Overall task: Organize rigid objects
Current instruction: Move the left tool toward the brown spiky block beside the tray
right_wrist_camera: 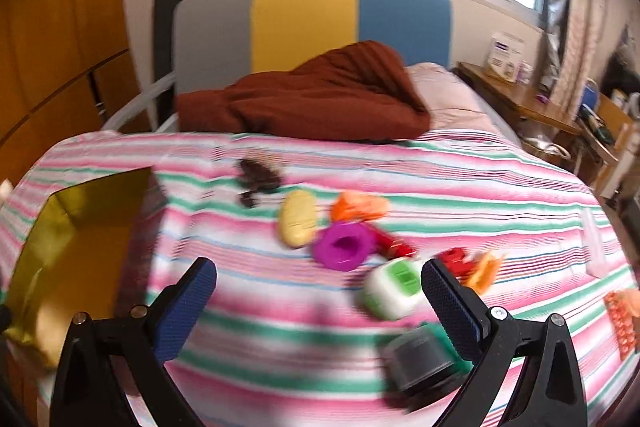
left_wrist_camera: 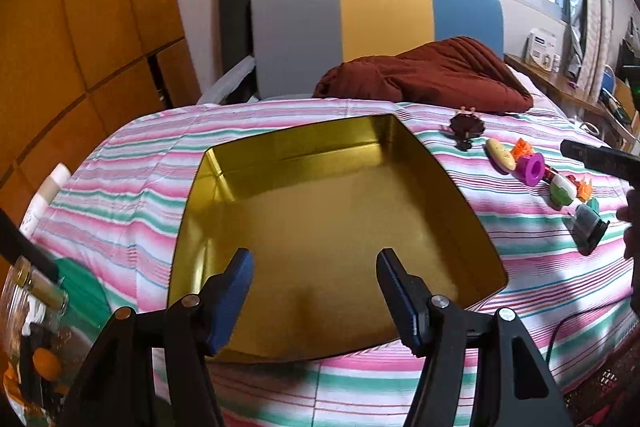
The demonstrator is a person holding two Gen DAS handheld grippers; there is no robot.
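An empty gold tin box [left_wrist_camera: 224, 211] lies open on the striped bedspread; its corner shows in the right wrist view [right_wrist_camera: 60, 219]. My left gripper [left_wrist_camera: 314, 267] is open and empty above the box's near part. To the box's right lie small toys: a dark brown piece [right_wrist_camera: 258, 179], a yellow oval [right_wrist_camera: 298, 219], a purple cup [right_wrist_camera: 344, 247], a white-and-green cube [right_wrist_camera: 394, 287], orange pieces [right_wrist_camera: 358, 207], red pieces [right_wrist_camera: 394, 243] and a grey cylinder [right_wrist_camera: 424, 359]. My right gripper [right_wrist_camera: 320, 283] is open and empty above the bedspread, just left of the cube. The right view is blurred.
A rust-brown blanket [right_wrist_camera: 312, 95] lies at the bed's head against a grey, yellow and blue headboard [right_wrist_camera: 304, 23]. A wooden wardrobe [left_wrist_camera: 80, 27] stands left. A glass jar [left_wrist_camera: 28, 303] sits at the bed's left edge. A desk [right_wrist_camera: 520, 99] stands right.
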